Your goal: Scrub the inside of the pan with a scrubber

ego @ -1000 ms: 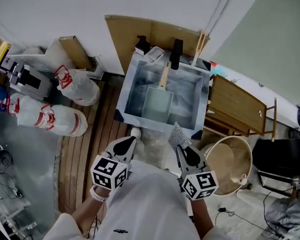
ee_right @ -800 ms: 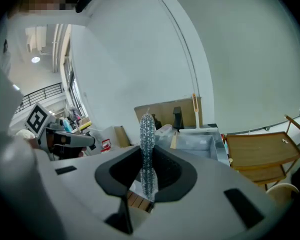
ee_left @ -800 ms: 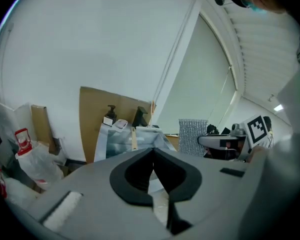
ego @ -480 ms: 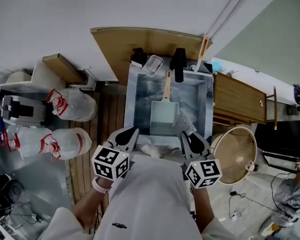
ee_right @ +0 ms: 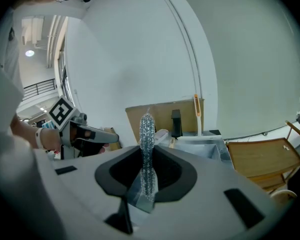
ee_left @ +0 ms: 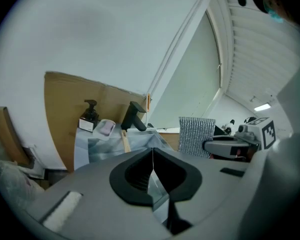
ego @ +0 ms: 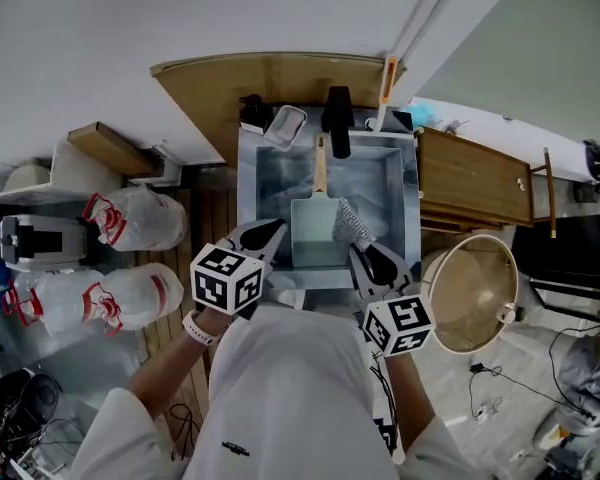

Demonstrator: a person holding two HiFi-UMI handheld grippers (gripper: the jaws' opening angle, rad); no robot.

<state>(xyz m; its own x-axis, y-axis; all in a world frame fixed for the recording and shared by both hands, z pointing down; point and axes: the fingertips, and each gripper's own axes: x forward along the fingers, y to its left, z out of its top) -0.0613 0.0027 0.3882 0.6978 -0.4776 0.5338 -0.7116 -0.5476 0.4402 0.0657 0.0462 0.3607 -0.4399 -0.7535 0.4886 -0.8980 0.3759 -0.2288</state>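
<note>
A square pale-green pan (ego: 317, 232) with a wooden handle (ego: 320, 169) lies in the steel sink (ego: 250, 183). My right gripper (ego: 358, 254) is shut on a silver mesh scrubber (ego: 350, 225), which hangs over the pan's right edge. In the right gripper view the scrubber (ee_right: 147, 144) stands edge-on between the jaws of the right gripper (ee_right: 147, 156). My left gripper (ego: 273, 228) is shut and holds nothing, over the sink's near left rim. The left gripper view shows the left gripper (ee_left: 152, 151) with jaws together, and the scrubber (ee_left: 195, 134) to its right.
A black faucet (ego: 337, 119), a soap bottle (ego: 252, 111) and a soap dish (ego: 285, 125) line the sink's back rim, before a cardboard sheet (ego: 270, 78). White bags (ego: 140, 218) lie left. A wooden table (ego: 475, 182) and a round basket (ego: 470, 293) stand right.
Both grippers have moved forward to the sink. The scrubber now hangs over the pan's right edge, and the left gripper has reached the sink's near left rim.
</note>
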